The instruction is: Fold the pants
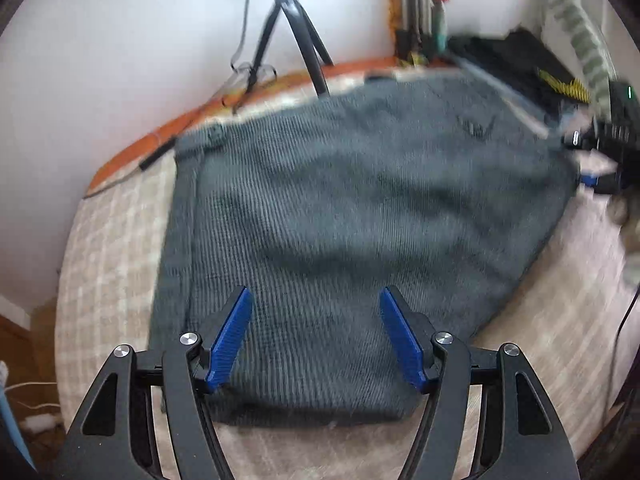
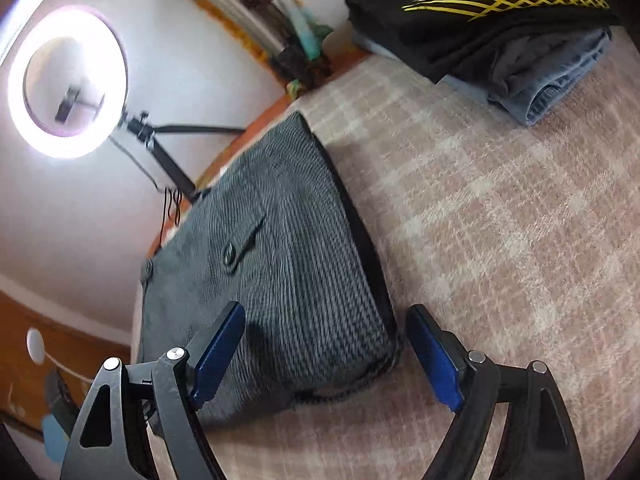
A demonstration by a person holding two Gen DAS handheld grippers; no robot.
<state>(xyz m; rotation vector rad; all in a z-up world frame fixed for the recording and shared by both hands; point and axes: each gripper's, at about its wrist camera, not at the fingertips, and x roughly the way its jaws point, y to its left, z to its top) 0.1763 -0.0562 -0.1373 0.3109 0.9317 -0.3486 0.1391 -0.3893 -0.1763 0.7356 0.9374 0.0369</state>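
In the left wrist view the left gripper [image 1: 316, 300], black with blue ribbed pads, has its jaws spread wide at the bottom centre of the frame, holding nothing; it hangs over the near end of the folded dark grey ribbed pants [image 1: 340, 216], though whether the tips touch the cloth cannot be told. The pants fill the middle of that frame on a beige and white checked bedcover [image 1: 108, 248], their long axis running from the bottom centre up toward the upper right, with a small button at the upper left corner. A black tripod [image 1: 292, 28] stands against the white wall [image 1: 120, 60] at the upper centre, above an orange strip edging the bed. At the far right edge of this view the right gripper [image 1: 600, 156] is a blurred dark shape near the pants' right corner. In the right wrist view the right gripper [image 2: 324, 320] also stands wide apart and empty, its left pad over the pants [image 2: 280, 264] and its right pad over the bedcover [image 2: 500, 220] just beside the pants' dark edge. Here the pants run from the bottom left centre up toward the upper centre. A lit ring light [image 2: 68, 80] glows at the upper left, and a stack of folded clothes [image 2: 500, 32], black with yellow lines on top, lies at the upper right.
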